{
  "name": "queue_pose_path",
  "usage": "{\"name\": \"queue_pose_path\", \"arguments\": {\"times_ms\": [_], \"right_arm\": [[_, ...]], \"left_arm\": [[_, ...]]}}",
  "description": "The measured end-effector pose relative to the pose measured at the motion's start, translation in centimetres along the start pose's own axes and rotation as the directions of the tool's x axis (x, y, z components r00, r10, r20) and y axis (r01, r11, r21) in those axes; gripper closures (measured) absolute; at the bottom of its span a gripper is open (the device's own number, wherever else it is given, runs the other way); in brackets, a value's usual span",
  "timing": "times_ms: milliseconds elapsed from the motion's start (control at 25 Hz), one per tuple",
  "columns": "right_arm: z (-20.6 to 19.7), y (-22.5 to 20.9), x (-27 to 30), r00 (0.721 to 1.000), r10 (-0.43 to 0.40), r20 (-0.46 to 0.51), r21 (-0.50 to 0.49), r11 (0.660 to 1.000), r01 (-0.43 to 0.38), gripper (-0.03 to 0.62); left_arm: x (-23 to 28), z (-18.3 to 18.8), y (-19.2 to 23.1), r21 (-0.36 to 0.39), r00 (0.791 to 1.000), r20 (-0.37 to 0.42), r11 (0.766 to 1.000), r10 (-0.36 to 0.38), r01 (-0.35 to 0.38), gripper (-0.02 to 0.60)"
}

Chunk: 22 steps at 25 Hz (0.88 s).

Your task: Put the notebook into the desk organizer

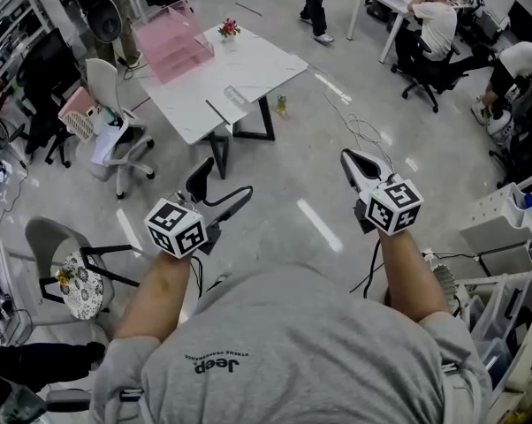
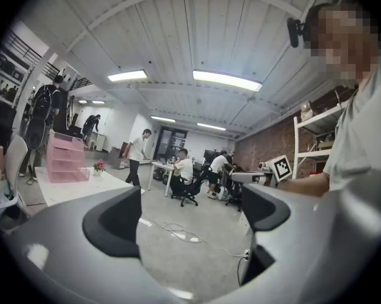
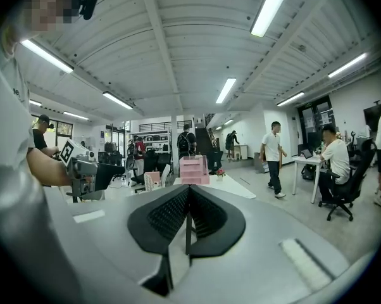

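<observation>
Underfoot, the grey floor fills most of the head view, and a white table stands well ahead of the person. The pink desk organizer sits at the table's far left corner. Both grippers hang over the floor, well apart from the table: the left gripper has its jaws spread wide with nothing between them, and the right gripper has its jaws pressed together, empty. A pale flat thing lies by the table's near edge; I cannot tell whether it is the notebook. A small flower pot stands just beside the organizer at the far edge.
</observation>
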State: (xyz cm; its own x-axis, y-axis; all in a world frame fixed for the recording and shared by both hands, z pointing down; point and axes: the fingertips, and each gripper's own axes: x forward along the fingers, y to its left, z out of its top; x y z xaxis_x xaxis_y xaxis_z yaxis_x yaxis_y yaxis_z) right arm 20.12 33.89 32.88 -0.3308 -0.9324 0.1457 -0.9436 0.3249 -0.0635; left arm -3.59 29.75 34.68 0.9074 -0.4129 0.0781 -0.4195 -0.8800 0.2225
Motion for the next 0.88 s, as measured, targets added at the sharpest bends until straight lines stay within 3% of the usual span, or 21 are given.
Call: {"name": "queue_pose_path", "arguments": {"times_ms": [240, 400, 680, 880], "right_arm": [[-0.1, -2.4, 2.7, 1.000, -0.010, -0.012, 0.005, 1.000, 0.010, 0.591], [-0.2, -4.1, 6.6, 0.999, -0.035, -0.028, 0.002, 0.999, 0.035, 0.591], [0.9, -8.4, 17.0, 0.991, -0.124, -0.045, -0.017, 0.992, 0.123, 0.591], [2.7, -12.0, 24.4, 0.978, -0.198, -0.071, -0.004, 0.980, 0.198, 0.591]], "left_arm": [[2.7, 0.0, 3.0, -0.017, 1.000, -0.006, 1.000, -0.002, 0.001, 0.055], [5.2, -0.3, 6.6, -0.046, 0.999, -0.012, 0.998, -0.041, 0.041, 0.055], [12.6, 2.7, 17.7, -0.050, 0.986, 0.031, 0.985, -0.162, 0.163, 0.055], [18.0, 5.4, 25.4, -0.044, 0.970, -0.001, 0.969, -0.245, 0.245, 0.055]]}}
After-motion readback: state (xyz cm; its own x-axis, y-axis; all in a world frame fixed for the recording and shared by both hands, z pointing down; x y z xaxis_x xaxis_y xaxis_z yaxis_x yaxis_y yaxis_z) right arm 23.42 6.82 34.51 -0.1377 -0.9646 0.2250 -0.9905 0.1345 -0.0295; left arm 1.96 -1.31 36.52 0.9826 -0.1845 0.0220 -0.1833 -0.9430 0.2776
